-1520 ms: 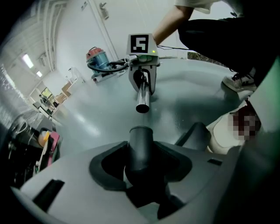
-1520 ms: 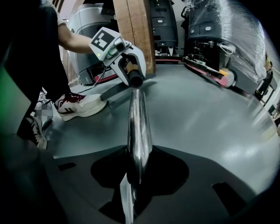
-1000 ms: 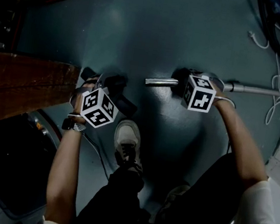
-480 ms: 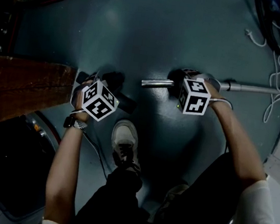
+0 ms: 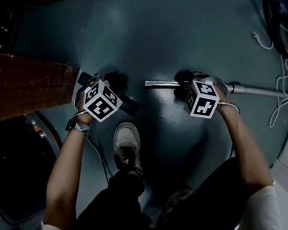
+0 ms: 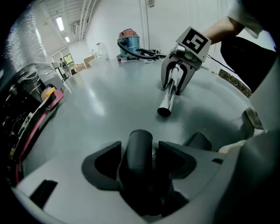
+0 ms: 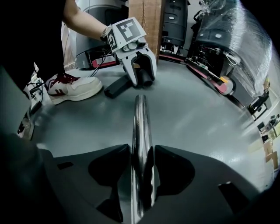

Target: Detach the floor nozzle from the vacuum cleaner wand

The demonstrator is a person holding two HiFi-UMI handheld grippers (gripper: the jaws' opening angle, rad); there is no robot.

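Left gripper, jaws just opened, is held slack around the neck of the floor nozzle, and right gripper, jaws likewise just eased apart, around the wand, whose open end is seen on the floor, apart from the nozzle.

left gripper, right gripper, apparently just opening

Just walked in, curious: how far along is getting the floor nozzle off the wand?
Done: the wand lies apart from the floor nozzle. In hand: both pairs of jaws have just been opening, left gripper around the nozzle's neck, right gripper around the wand. Left: probably just withdrawing.
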